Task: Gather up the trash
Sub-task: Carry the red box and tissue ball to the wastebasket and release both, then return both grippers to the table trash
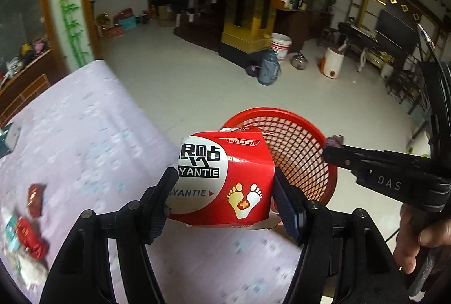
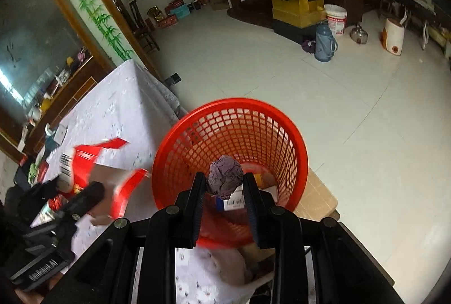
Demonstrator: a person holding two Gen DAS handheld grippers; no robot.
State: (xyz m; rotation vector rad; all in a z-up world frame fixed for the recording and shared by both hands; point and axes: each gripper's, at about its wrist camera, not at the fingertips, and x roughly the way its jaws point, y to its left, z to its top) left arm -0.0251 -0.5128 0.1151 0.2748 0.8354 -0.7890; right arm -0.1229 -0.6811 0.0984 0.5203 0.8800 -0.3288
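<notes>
Two grippers are both loaded at the table's edge. The left gripper (image 1: pixel 225 188) has its fingers spread wide and pressed against either side of a red carton (image 1: pixel 222 180) (white panel, "YANTIE" lettering, two little footprints), holding it clear of the pale lilac tablecloth (image 1: pixel 84 121), just in front of the red mesh basket (image 1: pixel 298 146). The right gripper (image 2: pixel 225 185) is closed down narrow on a crumpled purplish wad (image 2: pixel 225 175), which hangs right over the basket's open mouth; in the left wrist view that same wad (image 1: pixel 334 141) sits at the tip of the black tongs, above the rim. Inside the basket (image 2: pixel 174 149) lies some packaging with a barcode label (image 2: pixel 234 202). More red wrappers (image 1: pixel 33 199) lie on the cloth well to the left. A hand (image 1: pixel 417 236) grips the right tool's handle.
</notes>
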